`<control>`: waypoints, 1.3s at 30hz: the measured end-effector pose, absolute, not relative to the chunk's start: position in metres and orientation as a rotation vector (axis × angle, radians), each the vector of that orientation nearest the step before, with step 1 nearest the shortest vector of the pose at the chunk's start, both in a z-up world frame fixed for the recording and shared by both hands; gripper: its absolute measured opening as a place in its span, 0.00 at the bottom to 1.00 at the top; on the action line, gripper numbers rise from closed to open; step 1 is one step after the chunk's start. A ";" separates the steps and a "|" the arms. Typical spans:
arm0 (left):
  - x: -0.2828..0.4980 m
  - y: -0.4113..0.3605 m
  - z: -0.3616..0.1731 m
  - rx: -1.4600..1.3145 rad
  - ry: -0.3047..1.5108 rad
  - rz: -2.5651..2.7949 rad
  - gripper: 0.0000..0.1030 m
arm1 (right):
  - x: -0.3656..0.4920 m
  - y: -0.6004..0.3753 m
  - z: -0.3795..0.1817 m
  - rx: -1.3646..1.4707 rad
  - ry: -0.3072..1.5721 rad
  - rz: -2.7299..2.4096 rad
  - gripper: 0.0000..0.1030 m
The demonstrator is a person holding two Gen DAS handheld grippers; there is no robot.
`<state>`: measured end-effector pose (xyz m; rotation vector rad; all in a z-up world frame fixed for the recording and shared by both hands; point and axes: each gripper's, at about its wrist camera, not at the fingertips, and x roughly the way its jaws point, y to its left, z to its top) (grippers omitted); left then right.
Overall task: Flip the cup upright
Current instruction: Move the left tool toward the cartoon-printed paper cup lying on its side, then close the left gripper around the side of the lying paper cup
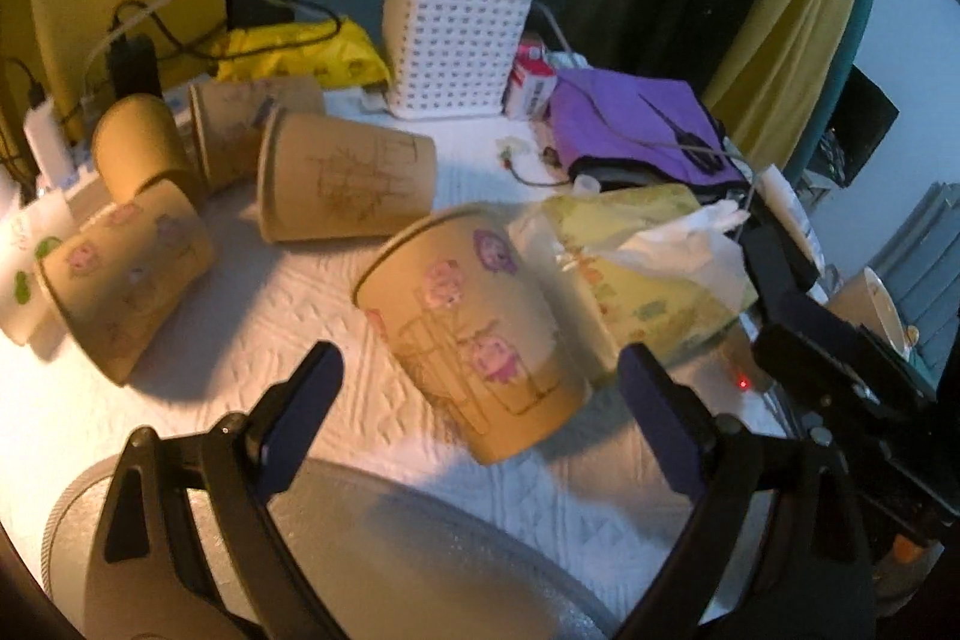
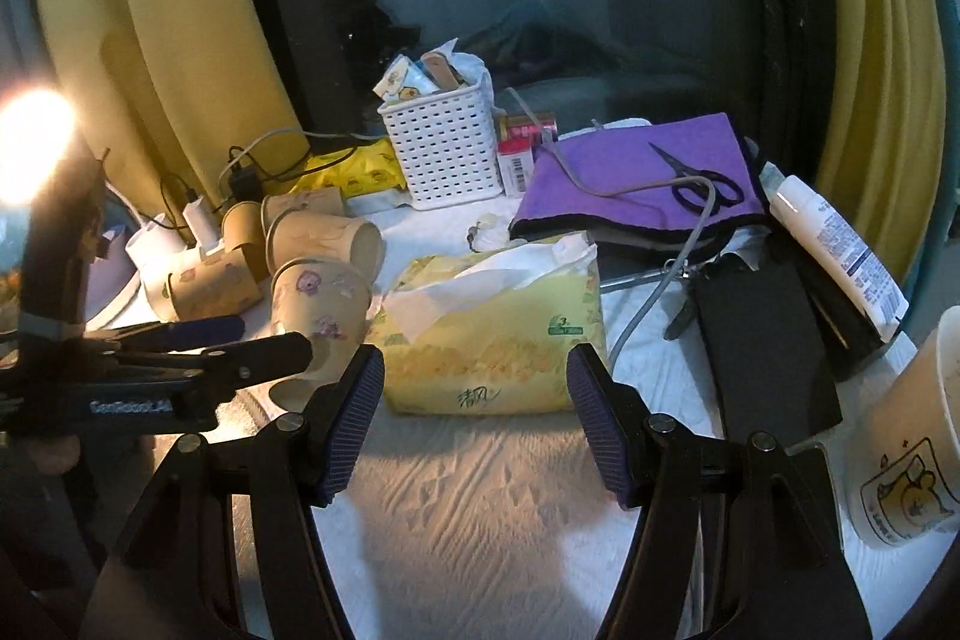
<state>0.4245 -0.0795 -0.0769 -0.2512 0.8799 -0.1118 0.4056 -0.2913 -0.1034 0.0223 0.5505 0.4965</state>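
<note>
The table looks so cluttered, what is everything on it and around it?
Paper cups lying on their sides: four, brown, far left cluster.
Cartoon cup: one, brown with pink and purple figures, standing between the left claw's fingers, not gripped.
Paper cup: one, cream with a yellow cartoon, right edge.
Tissue pack: one, yellow-green, centre, a white tissue sticking out.
Basket: one, white, perforated, at the back, stuffed with packets.
Cloth: one, purple, folded, right of the basket.
Scissors: one, black, on the cloth.
Tube: one, white, far right.
Yellow packet: one, left of the basket.
Chargers and cables: several, black and white, far left.
Left claw: open.
Right claw: open.
</note>
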 end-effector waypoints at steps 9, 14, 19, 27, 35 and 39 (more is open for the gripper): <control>0.435 -0.082 -0.095 -0.279 0.923 -0.181 0.66 | 0.406 -0.287 -0.104 0.002 0.567 0.482 0.65; 0.431 -0.078 -0.094 -0.301 0.920 -0.200 0.63 | 0.403 -0.287 -0.103 0.000 0.572 0.471 0.65; 0.418 -0.073 -0.087 -0.309 0.903 -0.211 0.63 | 0.394 -0.286 -0.100 0.001 0.569 0.467 0.65; 0.379 -0.068 -0.063 -0.290 0.832 -0.229 0.63 | 0.370 -0.277 -0.091 -0.010 0.554 0.478 0.65; 0.331 -0.062 -0.043 -0.235 0.772 -0.249 0.62 | 0.336 -0.263 -0.085 -0.011 0.546 0.510 0.65; 0.302 -0.059 -0.036 -0.198 0.733 -0.249 0.61 | 0.317 -0.257 -0.083 0.002 0.546 0.530 0.65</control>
